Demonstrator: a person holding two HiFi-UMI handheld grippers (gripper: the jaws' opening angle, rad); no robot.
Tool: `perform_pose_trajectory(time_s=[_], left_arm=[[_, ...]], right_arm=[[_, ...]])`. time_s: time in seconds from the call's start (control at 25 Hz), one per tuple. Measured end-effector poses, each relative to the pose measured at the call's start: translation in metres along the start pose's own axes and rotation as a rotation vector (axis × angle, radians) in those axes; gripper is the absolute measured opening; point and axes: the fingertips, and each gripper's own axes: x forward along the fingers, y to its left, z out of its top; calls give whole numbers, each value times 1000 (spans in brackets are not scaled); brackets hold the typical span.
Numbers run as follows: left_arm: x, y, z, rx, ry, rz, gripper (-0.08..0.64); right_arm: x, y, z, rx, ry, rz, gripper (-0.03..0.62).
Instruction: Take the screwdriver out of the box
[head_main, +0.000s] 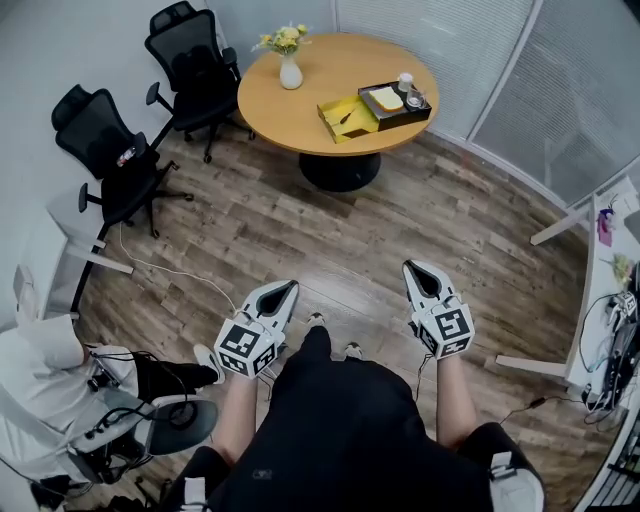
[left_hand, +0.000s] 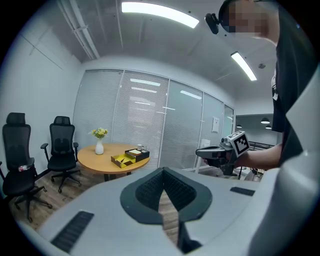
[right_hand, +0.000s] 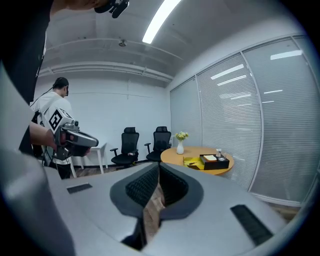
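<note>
A yellow open box (head_main: 347, 117) lies on the round wooden table (head_main: 300, 110) far ahead of me, with a dark screwdriver (head_main: 345, 118) inside it. The same box (left_hand: 121, 160) shows small in the left gripper view and again, as the box (right_hand: 190, 161), in the right gripper view. My left gripper (head_main: 290, 287) and right gripper (head_main: 415, 267) are held in front of my body over the wooden floor, far from the table. Both point toward it. The left gripper's (left_hand: 162, 172) jaws meet with nothing between them, and so do the right gripper's (right_hand: 158, 167).
A black tray (head_main: 398, 103) with small items and a vase of flowers (head_main: 290, 70) also stand on the table. Two black office chairs (head_main: 195, 60) (head_main: 105, 150) are at its left. A seated person (head_main: 40, 370) is at lower left, a white desk (head_main: 600, 290) at right.
</note>
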Motion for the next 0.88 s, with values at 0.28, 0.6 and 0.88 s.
perform_pose_trajectory(time_s=[0.28,0.6,0.88], left_arm=[[16,38,11,-27,-12,-42,6],[39,78,25,-16,-20,-127,6],[57,113,30,-4,-11,-199,6]], right_arm=[[36,14,8,-55,50,1,10],[77,28,15,-46,53,-34,10],[118,54,20,-66,54,-40,9]])
